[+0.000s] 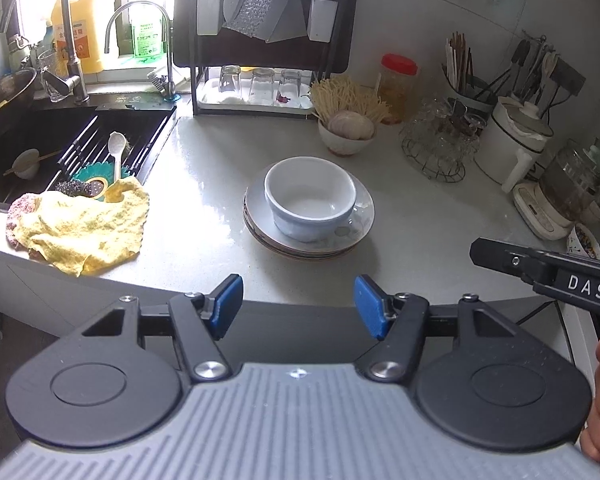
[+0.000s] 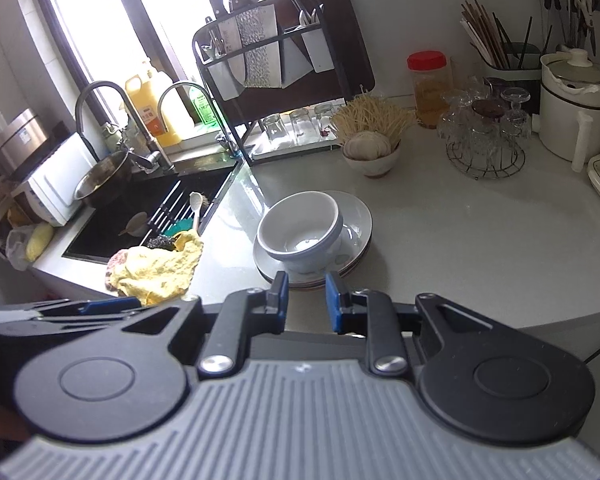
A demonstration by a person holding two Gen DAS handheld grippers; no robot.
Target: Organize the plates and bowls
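Note:
A pale blue-white bowl (image 1: 311,197) sits on a stack of plates (image 1: 358,226) in the middle of the light countertop. The bowl (image 2: 300,230) and plates (image 2: 356,216) show in the right wrist view too. My left gripper (image 1: 298,306) is open and empty, held back near the counter's front edge, short of the stack. My right gripper (image 2: 306,300) is partly open and empty, just in front of the plates' near rim. The right gripper's body (image 1: 548,270) shows at the right of the left wrist view.
A yellow cloth (image 1: 80,226) lies at the sink (image 1: 40,148) edge on the left. A dish rack (image 1: 260,40) with glasses stands at the back. A small bowl of garlic (image 1: 346,132), a wire basket of glassware (image 1: 438,140), a red-lidded jar (image 1: 398,86) and kettles (image 1: 516,140) crowd the right.

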